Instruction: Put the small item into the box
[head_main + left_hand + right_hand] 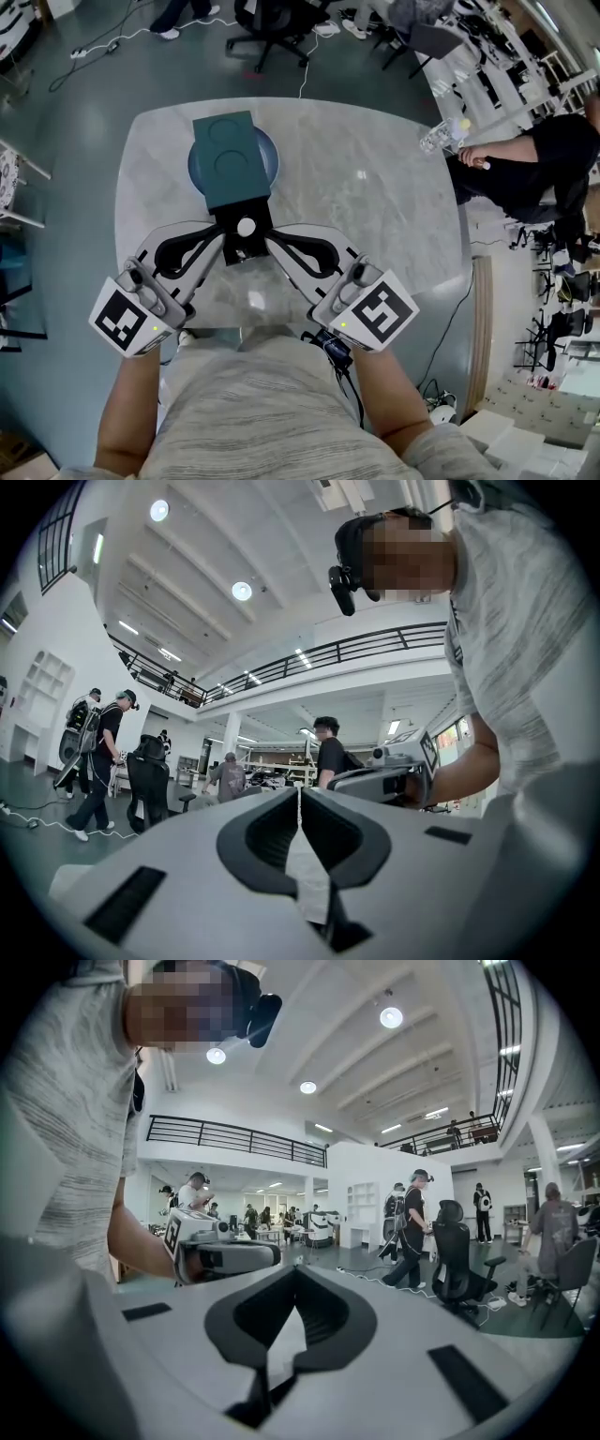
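Small white ball lying inside the open black box, alone in there. Teal lid flipped back, seemingly resting on a blue plate. Left gripper and right gripper flanking the box, jaws pressed together, empty. All on a marble table.

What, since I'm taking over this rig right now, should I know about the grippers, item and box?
Left gripper: shut, empty, tips by the box's left side.
Right gripper: shut, empty, tips by its right side.
Item: a white ball, apparently lying inside the open black box on the table.
Lid: teal, laid back over a blue plate.
Done: the item looks placed.
Left: probably closing the lid.
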Demonstrator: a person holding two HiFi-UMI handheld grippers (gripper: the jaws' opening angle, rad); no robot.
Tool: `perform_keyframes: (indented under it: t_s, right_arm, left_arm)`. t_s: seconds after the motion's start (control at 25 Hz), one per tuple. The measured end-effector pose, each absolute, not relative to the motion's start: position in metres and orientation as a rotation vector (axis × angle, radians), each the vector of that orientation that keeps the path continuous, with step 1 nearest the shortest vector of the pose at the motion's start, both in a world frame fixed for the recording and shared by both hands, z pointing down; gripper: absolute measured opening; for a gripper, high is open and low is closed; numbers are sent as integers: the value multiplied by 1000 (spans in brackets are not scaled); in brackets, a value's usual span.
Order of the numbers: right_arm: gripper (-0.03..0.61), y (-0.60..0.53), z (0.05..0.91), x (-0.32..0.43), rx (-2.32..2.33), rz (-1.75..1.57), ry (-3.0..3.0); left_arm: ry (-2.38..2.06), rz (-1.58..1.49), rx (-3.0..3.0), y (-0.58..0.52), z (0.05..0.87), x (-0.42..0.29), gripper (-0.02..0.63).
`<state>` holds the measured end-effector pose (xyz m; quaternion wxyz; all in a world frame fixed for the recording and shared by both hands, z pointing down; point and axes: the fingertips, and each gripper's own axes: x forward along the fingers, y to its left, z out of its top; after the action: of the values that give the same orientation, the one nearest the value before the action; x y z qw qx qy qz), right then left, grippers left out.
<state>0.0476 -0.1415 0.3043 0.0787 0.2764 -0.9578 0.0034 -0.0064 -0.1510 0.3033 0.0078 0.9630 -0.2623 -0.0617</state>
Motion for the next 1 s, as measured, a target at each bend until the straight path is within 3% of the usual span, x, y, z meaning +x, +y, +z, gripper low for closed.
perform_keyframes:
  t_s: [1.0]
  right_arm:
    - [18, -140, 300, 41, 805, 40, -2891]
  left_arm:
    - [-807, -177, 3008, -151, 306, -6, 21]
